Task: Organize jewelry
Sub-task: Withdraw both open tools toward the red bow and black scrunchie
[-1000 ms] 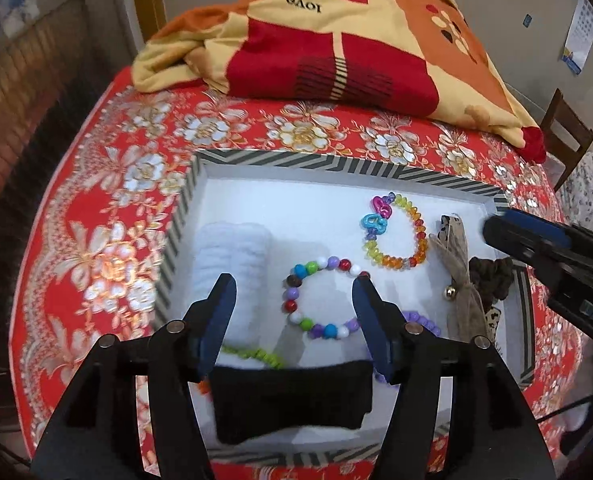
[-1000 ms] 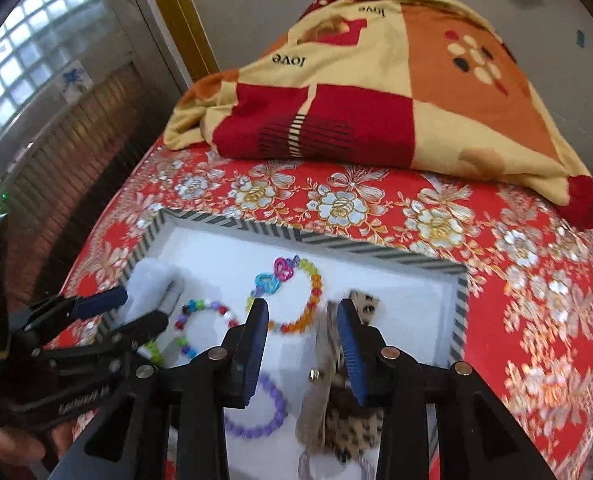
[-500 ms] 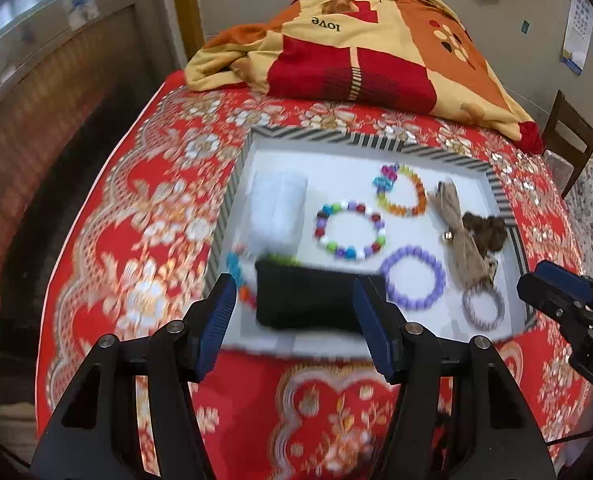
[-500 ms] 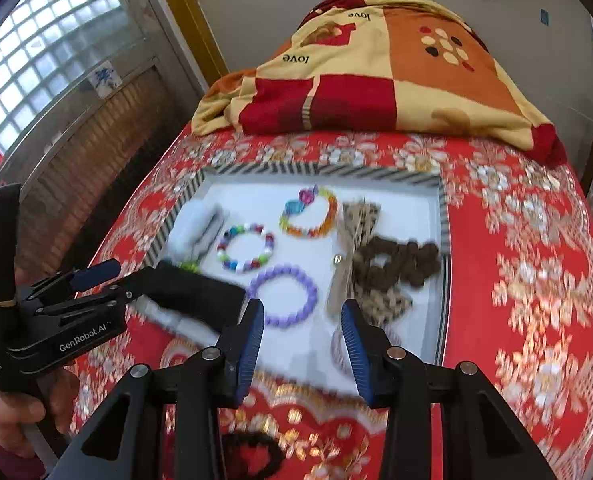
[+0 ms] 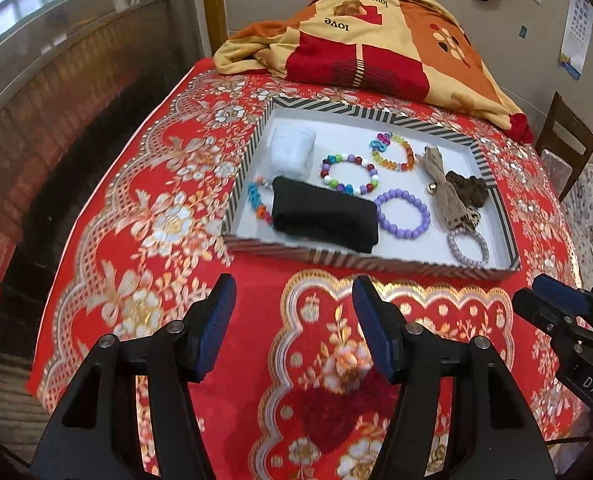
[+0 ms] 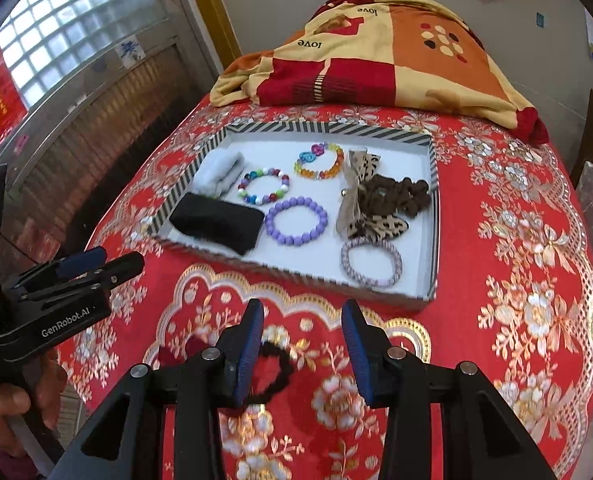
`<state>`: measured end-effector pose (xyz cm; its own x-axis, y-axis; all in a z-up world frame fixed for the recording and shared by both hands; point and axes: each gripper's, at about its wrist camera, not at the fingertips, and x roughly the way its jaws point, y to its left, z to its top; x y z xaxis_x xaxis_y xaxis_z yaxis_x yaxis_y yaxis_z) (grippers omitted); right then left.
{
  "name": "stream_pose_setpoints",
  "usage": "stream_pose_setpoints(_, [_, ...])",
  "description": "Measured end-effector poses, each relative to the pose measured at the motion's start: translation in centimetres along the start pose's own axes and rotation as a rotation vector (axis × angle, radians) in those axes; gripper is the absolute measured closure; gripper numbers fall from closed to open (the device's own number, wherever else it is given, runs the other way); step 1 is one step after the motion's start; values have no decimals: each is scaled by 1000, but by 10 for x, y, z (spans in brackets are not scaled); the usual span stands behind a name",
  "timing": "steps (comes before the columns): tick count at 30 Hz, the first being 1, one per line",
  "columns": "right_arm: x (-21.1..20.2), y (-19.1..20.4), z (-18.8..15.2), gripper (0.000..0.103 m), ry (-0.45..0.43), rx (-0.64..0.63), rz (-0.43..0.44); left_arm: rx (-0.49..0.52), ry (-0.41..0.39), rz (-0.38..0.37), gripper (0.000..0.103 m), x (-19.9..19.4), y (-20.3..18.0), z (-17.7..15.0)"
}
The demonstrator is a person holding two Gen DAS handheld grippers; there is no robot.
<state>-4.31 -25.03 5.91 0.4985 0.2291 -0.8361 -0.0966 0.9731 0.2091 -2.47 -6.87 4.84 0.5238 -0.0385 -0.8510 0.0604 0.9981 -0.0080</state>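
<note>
Black scrunchie (image 6: 270, 372) is the only piece not in the tray (image 6: 434, 184) yet. It's lying loose on the red cloth of the worktop (image 6: 516, 280), low centre of the right wrist view, just behind the left finger of your right hand-held gripper (image 6: 302, 348) and partly hidden by it. So it sits a touch left of the gap, not centred. It's a round loop, so there's no real long axis to line up with.

Your right hand-held gripper is clearly the nearer one, about half open with nothing between the fingers. Your left hand-held gripper (image 5: 294, 320) is spread wide and empty, aimed at bare cloth in front of the tray; the scrunchie doesn't show in its view at all. I'd guess a small shift left, then down.
</note>
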Motion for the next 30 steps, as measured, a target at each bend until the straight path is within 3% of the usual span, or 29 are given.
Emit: stream_pose_setpoints(30, [-34,7,-45,64,-9,-39,4,-10,-39,24,43,-43,-13,-47])
